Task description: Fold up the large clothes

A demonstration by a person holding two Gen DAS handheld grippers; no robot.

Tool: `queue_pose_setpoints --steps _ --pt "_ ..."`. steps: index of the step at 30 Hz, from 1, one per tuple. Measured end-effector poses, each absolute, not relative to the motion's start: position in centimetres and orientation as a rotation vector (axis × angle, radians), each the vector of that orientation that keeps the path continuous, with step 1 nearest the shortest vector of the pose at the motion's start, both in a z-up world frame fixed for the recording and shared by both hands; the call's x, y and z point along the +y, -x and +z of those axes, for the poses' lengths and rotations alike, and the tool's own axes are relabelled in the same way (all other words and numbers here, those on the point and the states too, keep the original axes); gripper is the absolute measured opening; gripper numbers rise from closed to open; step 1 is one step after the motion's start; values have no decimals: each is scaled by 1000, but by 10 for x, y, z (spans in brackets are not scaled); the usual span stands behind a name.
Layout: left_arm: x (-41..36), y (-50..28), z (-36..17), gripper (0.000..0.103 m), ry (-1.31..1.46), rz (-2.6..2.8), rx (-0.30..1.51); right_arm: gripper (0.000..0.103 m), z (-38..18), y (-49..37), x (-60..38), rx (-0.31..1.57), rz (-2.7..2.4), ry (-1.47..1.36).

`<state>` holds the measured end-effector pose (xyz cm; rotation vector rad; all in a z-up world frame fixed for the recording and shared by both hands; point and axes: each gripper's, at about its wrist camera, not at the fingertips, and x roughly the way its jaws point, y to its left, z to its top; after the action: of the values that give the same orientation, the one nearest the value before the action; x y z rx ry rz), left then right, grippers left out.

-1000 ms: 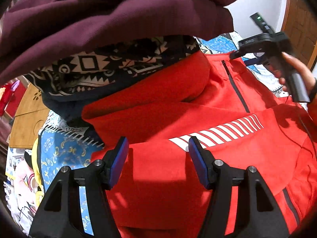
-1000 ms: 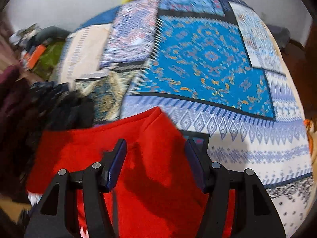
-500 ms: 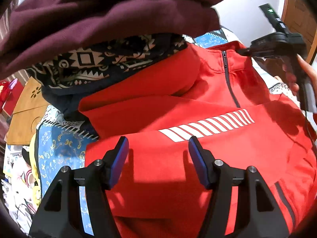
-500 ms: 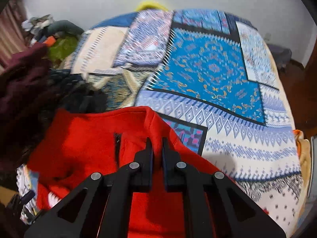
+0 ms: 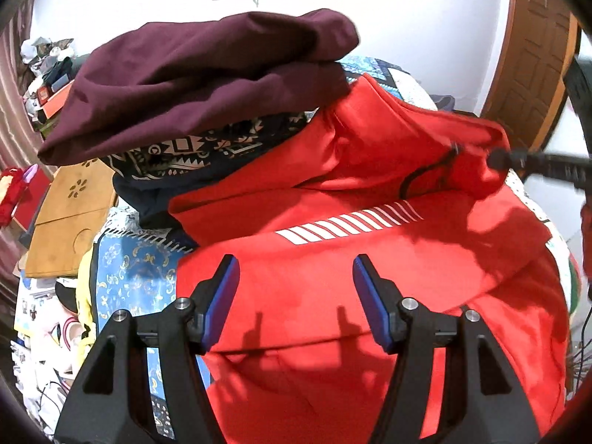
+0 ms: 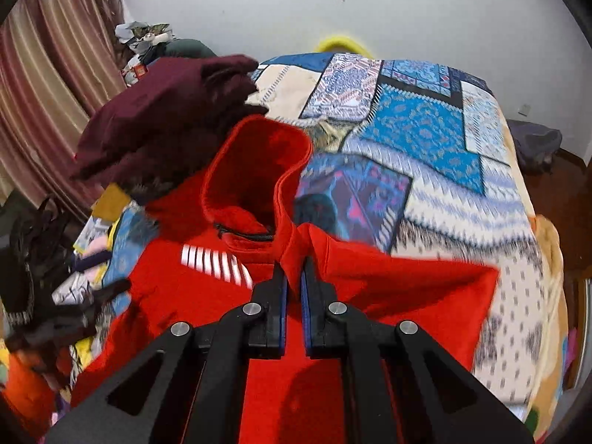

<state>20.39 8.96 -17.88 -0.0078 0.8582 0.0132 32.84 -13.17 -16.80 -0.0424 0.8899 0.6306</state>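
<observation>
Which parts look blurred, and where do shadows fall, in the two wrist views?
Left wrist view: sharp; the open left gripper casts finger shadows on the red fleece pullover; the right gripper at the edge is smeared. Right wrist view: the patterned blue bedspread and maroon folded garment are motion-blurred.

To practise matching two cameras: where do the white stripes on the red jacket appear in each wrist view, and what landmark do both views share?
Left wrist view: white stripes sit just right of centre, above the open left gripper.
Right wrist view: white stripes sit left of centre, beside the right gripper shut on the red jacket.
Shared landmark: the folded maroon garment.
</observation>
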Motion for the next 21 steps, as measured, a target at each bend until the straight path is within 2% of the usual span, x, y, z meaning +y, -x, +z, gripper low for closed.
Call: queue_pose_setpoints --steps 12,21 --pt "64 -190 -173 65 117 -125 904 6 -214 -266 -166 967 576 27" --pt "16 -255 -177 65 37 -142 939 6 -224 -260 -170 959 556 4"
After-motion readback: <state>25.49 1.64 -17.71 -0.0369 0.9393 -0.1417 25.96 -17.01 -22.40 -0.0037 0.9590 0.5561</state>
